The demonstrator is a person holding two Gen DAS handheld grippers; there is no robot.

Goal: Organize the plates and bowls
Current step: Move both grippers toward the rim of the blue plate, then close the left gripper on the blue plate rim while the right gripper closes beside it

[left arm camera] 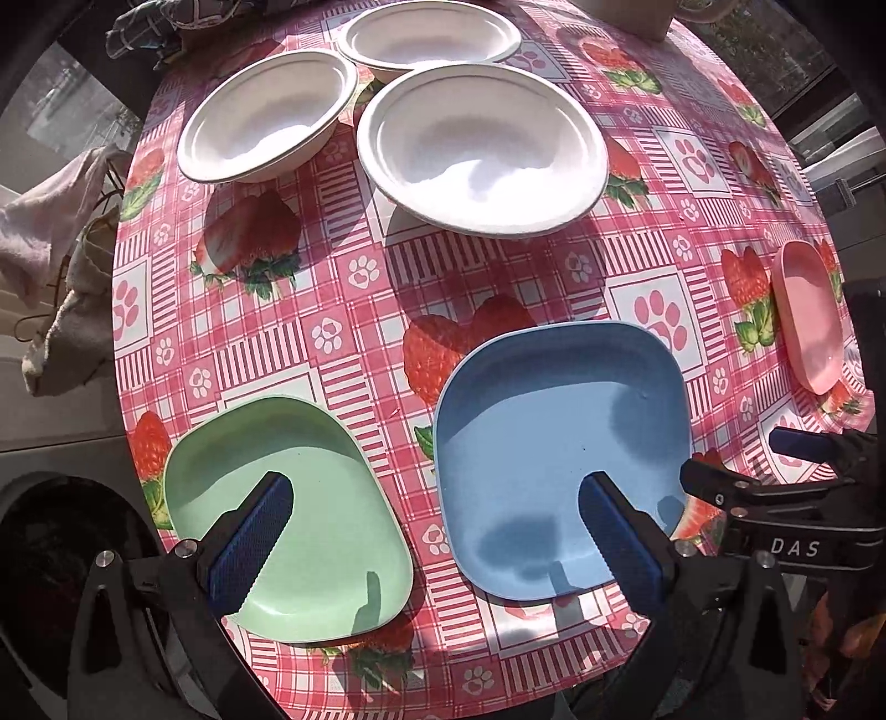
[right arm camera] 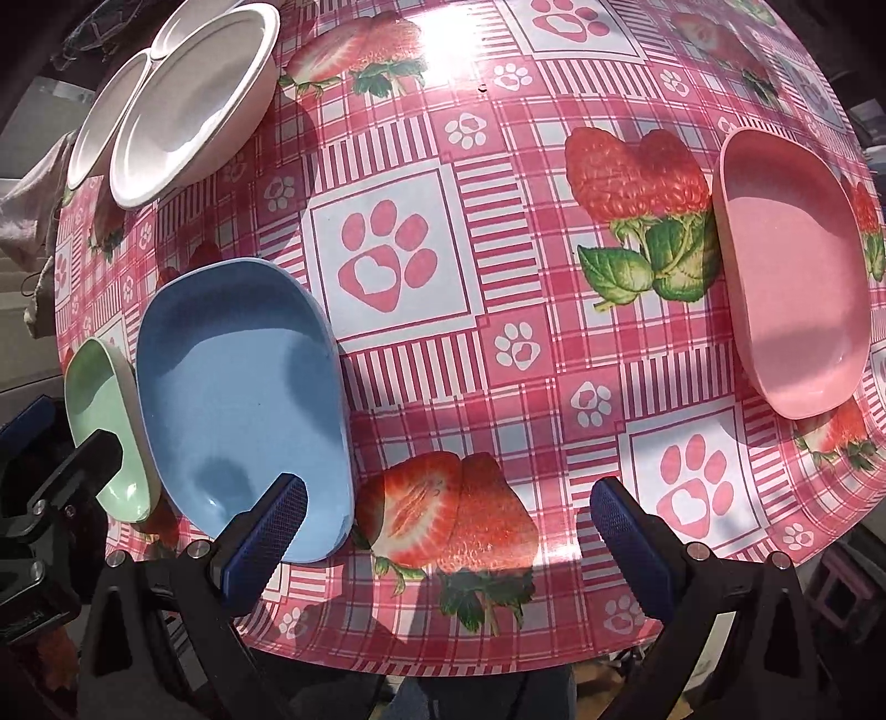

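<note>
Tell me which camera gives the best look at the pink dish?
The right wrist view: the pink dish appears large, its whole rim and inside visible. The left wrist view shows it small and squashed at the right edge.

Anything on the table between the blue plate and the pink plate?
Nothing: in the right wrist view only bare tablecloth separates the blue plate from the pink plate.

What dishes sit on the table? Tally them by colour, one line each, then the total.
White bowls: 3
Green plate: 1
Blue plate: 1
Pink plate: 1
Total: 6
</note>
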